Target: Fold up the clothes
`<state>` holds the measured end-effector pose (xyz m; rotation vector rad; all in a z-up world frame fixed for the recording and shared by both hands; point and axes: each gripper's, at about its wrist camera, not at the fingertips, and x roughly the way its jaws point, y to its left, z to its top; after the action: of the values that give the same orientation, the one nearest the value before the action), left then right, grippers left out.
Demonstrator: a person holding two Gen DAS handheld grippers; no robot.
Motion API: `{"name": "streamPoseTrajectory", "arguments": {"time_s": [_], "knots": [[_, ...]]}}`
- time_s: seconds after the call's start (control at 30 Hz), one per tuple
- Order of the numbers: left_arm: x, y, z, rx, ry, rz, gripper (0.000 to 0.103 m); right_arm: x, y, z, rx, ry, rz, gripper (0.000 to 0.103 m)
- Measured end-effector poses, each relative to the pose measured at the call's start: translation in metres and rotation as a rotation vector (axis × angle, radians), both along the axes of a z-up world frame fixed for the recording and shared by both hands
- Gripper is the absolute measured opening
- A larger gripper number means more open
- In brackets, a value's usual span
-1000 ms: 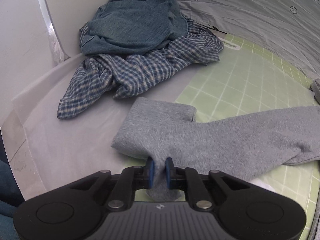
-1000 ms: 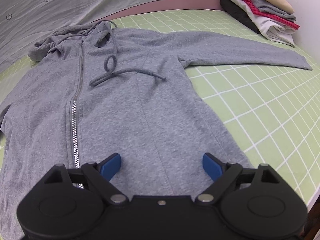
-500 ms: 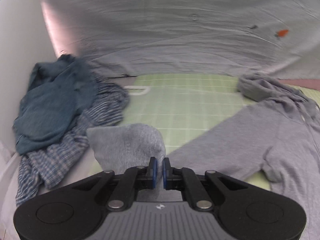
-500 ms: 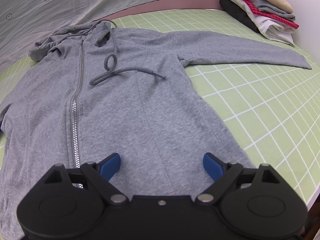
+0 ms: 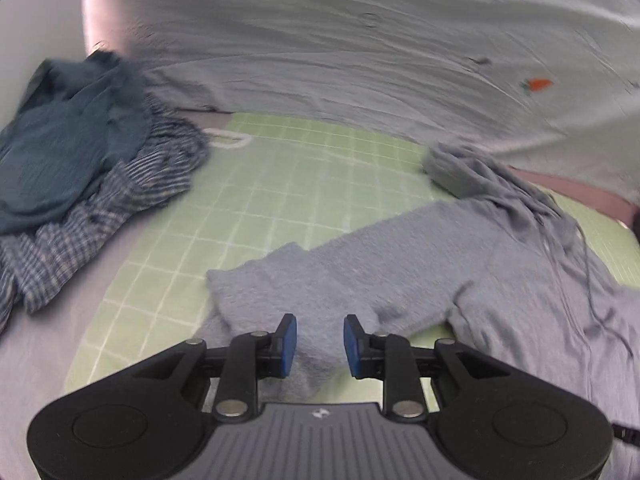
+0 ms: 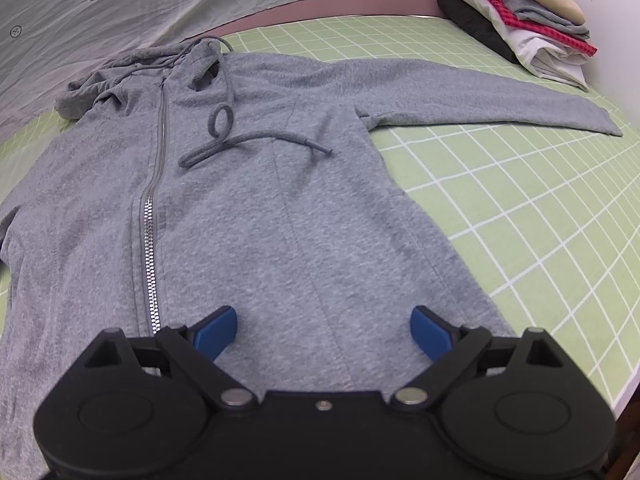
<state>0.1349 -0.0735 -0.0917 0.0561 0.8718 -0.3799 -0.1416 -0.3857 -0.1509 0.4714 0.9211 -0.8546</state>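
A grey zip hoodie [image 6: 248, 216] lies flat, front up, on the green grid mat [image 6: 520, 220]. Its zipper [image 6: 150, 216] runs down the middle and a drawstring [image 6: 224, 132] loops on the chest. Its right sleeve [image 6: 480, 108] stretches out to the right. In the left wrist view its left sleeve [image 5: 360, 280] lies folded back on itself on the mat. My left gripper [image 5: 316, 338] is open just above the sleeve's folded end, holding nothing. My right gripper [image 6: 322, 330] is wide open and empty, low over the hoodie's lower body.
A heap of a blue garment [image 5: 68, 144] and a blue checked shirt [image 5: 100, 216] lies left of the mat. A stack of folded clothes [image 6: 520, 28] sits at the mat's far right corner. A pale grey printed sheet [image 5: 360, 48] rises behind the mat.
My left gripper carried the sleeve end rightwards towards the hoodie's body, then opened and let it go; the sleeve now lies folded on the mat. The right gripper has not moved.
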Motion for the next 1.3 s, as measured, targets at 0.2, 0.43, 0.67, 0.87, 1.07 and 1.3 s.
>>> {"name": "streamPoseTrajectory", "arguments": {"time_s": [0.2, 0.43, 0.67, 0.87, 1.07, 1.3], "knots": [[0.024, 0.015, -0.015, 0.036, 0.039, 0.096, 0.039, 0.000, 0.001, 0.000, -0.003, 0.000, -0.007, 0.096], [0.050, 0.016, -0.031, 0.029, 0.083, 0.123, 0.048, 0.000, 0.003, -0.001, -0.007, 0.000, -0.018, 0.097], [0.060, 0.020, -0.029, 0.001, 0.056, 0.137, 0.008, 0.001, 0.004, -0.001, -0.009, 0.000, -0.028, 0.098], [0.048, 0.067, -0.004, -0.017, -0.094, 0.321, 0.008, 0.001, 0.003, -0.001, -0.007, 0.000, -0.028, 0.098], [0.031, 0.136, 0.017, 0.090, -0.242, 0.572, 0.007, 0.001, 0.003, -0.002, -0.012, -0.003, -0.022, 0.100], [0.008, 0.195, 0.023, 0.162, -0.303, 0.719, 0.007, 0.001, 0.004, -0.003, -0.020, -0.004, -0.014, 0.100]]}}
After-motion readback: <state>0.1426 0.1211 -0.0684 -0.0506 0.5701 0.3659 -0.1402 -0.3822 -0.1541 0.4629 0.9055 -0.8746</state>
